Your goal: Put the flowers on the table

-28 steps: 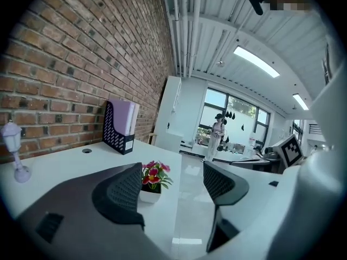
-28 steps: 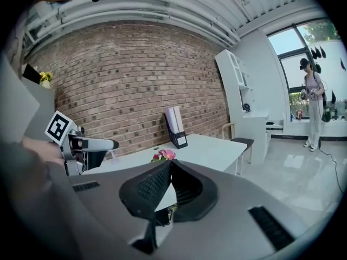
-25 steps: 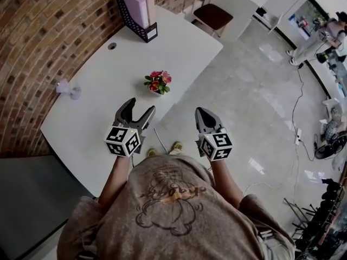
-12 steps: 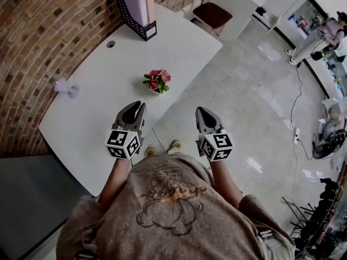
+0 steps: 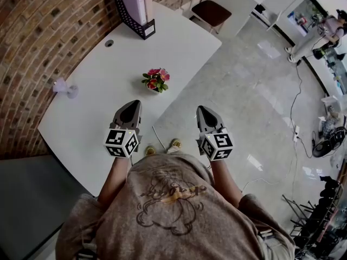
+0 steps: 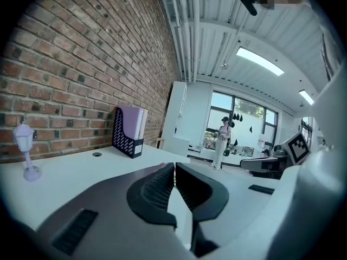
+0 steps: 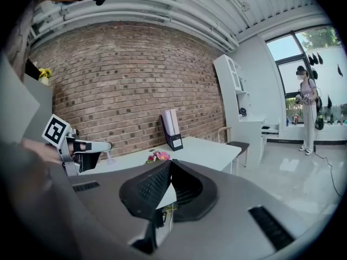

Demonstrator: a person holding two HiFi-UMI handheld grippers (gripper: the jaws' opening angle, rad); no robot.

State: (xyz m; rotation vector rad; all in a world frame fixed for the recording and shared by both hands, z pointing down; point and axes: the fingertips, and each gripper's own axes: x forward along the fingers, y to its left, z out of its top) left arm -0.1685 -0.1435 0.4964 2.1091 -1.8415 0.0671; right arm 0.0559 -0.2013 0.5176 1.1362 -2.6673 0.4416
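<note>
While flowers [image 5: 156, 80] stand on table [image 5: 97, 99], left gripper [image 5: 130, 106], right gripper [image 5: 201, 110], fingers [image 6: 154, 191] together, empty, holder label [image 5: 149, 29] illegible.

I hold my left forearm [image 5: 115, 177] and right forearm [image 5: 226, 182] out ahead of my chest, bare and well apart, in the lower middle of the head view. My left hand-held gripper [image 5: 130, 108] points toward the top of the frame, its jaws together at the tips with nothing between them. My right hand-held gripper [image 5: 203, 112] sits level with it, right of centre, jaws likewise meeting and empty. Both marker cubes face up toward me.
</note>
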